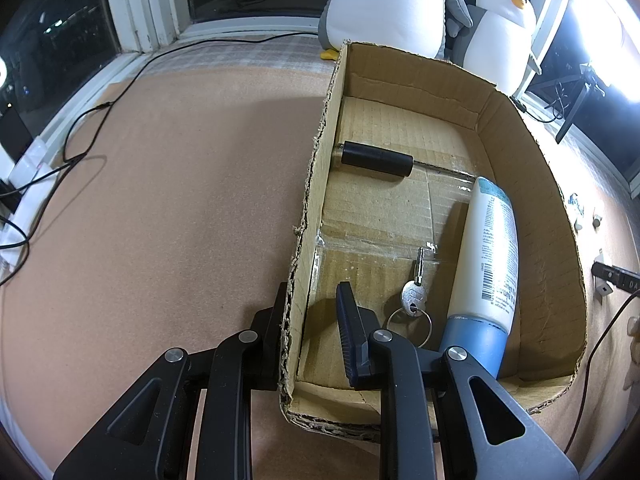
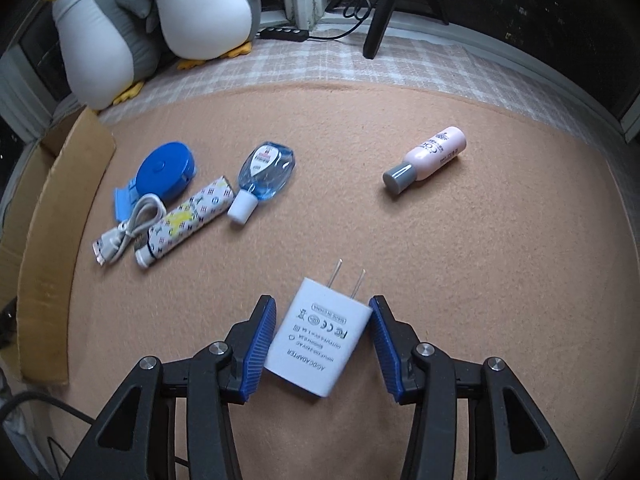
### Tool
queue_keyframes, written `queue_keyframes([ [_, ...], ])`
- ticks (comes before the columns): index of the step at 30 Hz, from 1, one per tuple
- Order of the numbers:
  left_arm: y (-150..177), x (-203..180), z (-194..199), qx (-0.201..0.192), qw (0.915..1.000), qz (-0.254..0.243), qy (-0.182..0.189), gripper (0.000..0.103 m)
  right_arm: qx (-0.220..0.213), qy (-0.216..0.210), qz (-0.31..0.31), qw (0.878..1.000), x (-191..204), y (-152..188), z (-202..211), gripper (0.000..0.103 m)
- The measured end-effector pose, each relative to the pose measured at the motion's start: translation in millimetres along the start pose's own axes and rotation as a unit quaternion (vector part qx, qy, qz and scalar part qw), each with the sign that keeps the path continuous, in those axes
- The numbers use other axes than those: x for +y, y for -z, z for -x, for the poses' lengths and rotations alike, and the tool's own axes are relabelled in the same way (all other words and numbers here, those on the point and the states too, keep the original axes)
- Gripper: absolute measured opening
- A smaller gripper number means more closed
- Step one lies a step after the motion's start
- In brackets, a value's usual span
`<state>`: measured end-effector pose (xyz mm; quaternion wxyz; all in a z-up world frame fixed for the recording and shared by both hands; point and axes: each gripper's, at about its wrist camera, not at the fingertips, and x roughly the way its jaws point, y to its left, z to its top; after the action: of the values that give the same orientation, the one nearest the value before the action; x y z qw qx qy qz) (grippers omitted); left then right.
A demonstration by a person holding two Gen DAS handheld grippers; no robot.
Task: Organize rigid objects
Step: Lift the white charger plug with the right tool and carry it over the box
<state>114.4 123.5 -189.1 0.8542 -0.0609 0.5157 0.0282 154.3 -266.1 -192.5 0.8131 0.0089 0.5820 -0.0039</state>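
Note:
My left gripper (image 1: 313, 288) is shut on the left wall of an open cardboard box (image 1: 316, 184), one finger outside and one inside. Inside the box lie a black cylinder (image 1: 376, 159), a white lotion bottle (image 1: 486, 256) with a blue cap, and a silver key (image 1: 414, 298) on a ring. My right gripper (image 2: 322, 304) is shut on a white plug adapter (image 2: 316, 344), which sits skewed between the blue pads, prongs pointing away, just above the pink mat. Farther off lie a pink bottle (image 2: 430, 160), a blue sanitizer bottle (image 2: 266, 172), a patterned power bank (image 2: 186, 220), a white cable (image 2: 128, 228) and a blue tape measure (image 2: 164, 170).
Two plush penguins (image 2: 204, 4) stand at the back by the window. The box's outer wall (image 2: 52, 240) borders the mat's left side in the right wrist view. Black cables (image 1: 72, 136) trail over the mat's left edge. A black tripod leg (image 2: 380, 12) stands at the back.

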Motion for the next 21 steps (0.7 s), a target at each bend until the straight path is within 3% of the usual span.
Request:
queue_keyframes([
  [3, 0, 0, 0, -0.001, 1.0, 0.001, 0.001, 0.02, 0.001, 0.006, 0.005, 1.0, 3, 5, 2, 0.044],
  [7, -1, -1, 0, -0.001, 1.0, 0.002, 0.001, 0.02, 0.001, 0.003, 0.002, 1.0, 5, 6, 4, 0.033],
  [13, -1, -1, 0, -0.001, 1.0, 0.002, 0.001, 0.02, -0.007, -0.004, -0.002, 1.0, 9, 8, 10, 0.032],
  [21, 0, -1, 0, -0.001, 1.0, 0.002, 0.001, 0.02, -0.054, -0.045, 0.016, 0.997, 43, -1, 48, 0.032],
])
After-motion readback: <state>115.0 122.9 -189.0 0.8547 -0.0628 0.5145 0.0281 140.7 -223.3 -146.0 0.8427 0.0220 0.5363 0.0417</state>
